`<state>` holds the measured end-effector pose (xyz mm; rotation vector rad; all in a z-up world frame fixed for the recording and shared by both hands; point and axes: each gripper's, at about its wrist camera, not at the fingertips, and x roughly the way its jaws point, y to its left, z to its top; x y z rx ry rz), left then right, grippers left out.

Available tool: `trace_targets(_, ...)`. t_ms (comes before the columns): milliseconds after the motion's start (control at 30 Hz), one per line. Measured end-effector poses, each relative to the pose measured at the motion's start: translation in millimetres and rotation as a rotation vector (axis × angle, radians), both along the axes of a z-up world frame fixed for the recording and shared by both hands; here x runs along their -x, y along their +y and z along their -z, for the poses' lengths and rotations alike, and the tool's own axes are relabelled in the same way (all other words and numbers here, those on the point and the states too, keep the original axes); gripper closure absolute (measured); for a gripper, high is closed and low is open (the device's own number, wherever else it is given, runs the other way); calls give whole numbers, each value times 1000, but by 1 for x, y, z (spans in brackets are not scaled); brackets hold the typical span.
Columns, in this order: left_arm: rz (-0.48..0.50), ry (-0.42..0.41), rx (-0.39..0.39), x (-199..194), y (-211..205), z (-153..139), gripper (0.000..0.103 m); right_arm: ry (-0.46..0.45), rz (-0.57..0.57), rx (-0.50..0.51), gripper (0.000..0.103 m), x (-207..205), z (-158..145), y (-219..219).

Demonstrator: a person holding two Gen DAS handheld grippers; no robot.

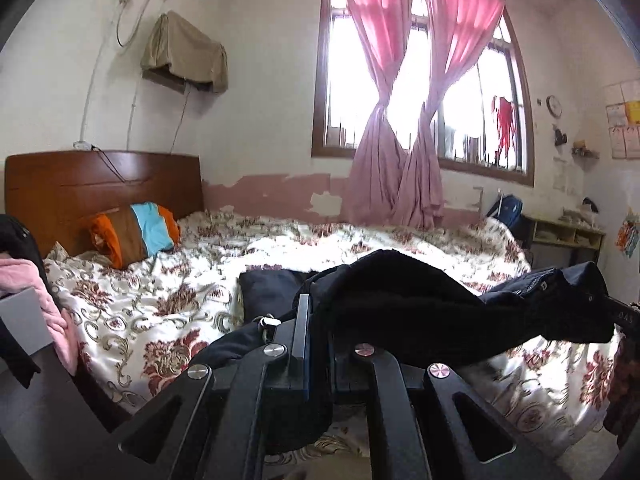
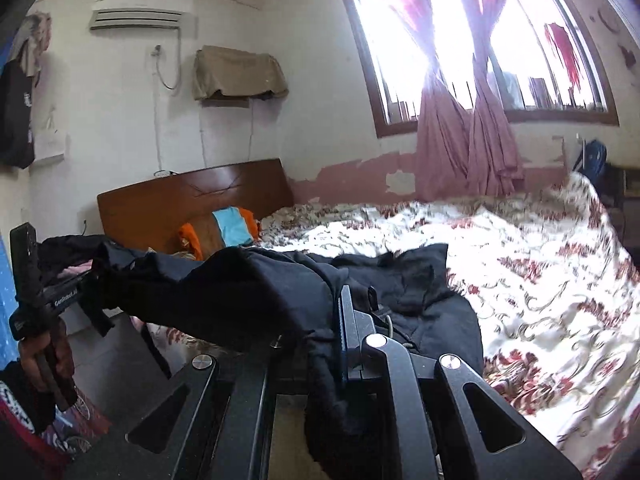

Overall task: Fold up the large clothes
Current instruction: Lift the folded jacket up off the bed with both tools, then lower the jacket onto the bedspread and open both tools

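A large black garment (image 1: 420, 304) hangs stretched between my two grippers above the near edge of the bed; the rest of it lies bunched on the floral bedspread (image 2: 420, 292). My left gripper (image 1: 316, 320) is shut on one end of the garment. My right gripper (image 2: 340, 312) is shut on the other end, with cloth draped over its fingers. In the left wrist view the right gripper (image 1: 618, 312) shows at the far right edge. In the right wrist view the left gripper (image 2: 86, 284) shows at the left, held by a hand.
The bed with floral bedspread (image 1: 160, 300) fills the middle. A wooden headboard (image 1: 100, 188) and a striped pillow (image 1: 136, 232) stand at the left. A pink garment (image 1: 36, 280) lies at the bed's left edge. A window with pink curtains (image 1: 400, 120) is behind.
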<state>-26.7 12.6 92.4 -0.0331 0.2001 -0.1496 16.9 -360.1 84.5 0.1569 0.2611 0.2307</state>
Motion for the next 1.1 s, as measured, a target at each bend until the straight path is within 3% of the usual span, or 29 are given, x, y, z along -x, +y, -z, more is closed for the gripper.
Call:
trace_targets(200,-17,-75,7,7,-2,-15,97,-60,19,58,95,8,-28,4)
trace_targets(467,-41,-108,19,-52,-3,-21,97,-116,67,41,95,-43,-37,5)
trace_targets(633,-55,-106,-2,-102,-10,-22,97,-130,97,39,95,-99,-38,5)
trace_targets(767,-80,-109,-45,-151,-15,-29,97,-131,128,113,95,-154,-42,13)
trace_targets(1100,-123,-6,-102,-281,-25,-28,97,-55,189,211,95,-279,-46,24)
